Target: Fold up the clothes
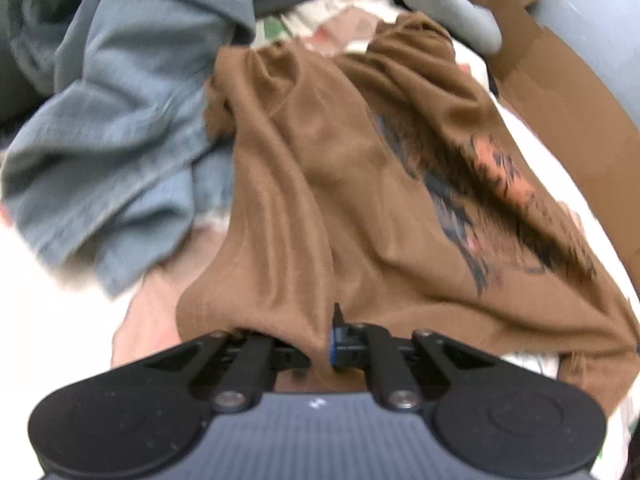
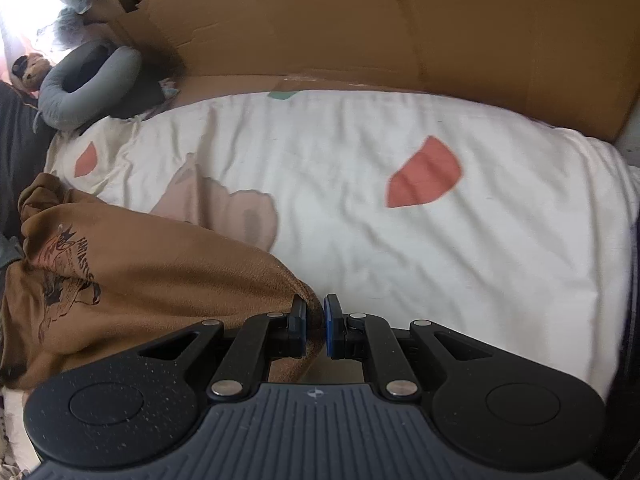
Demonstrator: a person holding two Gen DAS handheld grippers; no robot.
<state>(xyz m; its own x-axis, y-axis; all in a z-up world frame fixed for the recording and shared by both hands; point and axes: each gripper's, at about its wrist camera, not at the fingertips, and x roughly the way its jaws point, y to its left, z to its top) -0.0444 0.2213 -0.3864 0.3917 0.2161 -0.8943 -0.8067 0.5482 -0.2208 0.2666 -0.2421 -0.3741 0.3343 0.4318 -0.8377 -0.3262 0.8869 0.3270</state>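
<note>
Two claws clamp one brown printed T-shirt [image 1: 340,184] over a white patterned bedsheet [image 2: 360,152]: the left claw [image 1: 324,344] pinches a bunched fold, the right claw [image 2: 315,328] grips an edge. Beside the shirt lies a crumpled blue-grey garment [image 1: 112,128]; flattened cardboard [image 2: 360,20] lines the bed's far side.

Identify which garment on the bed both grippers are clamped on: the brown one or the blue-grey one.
The brown printed T-shirt: left gripper and right gripper both pinch it. The blue-grey garment lies crumpled beside it, ungripped.
</note>
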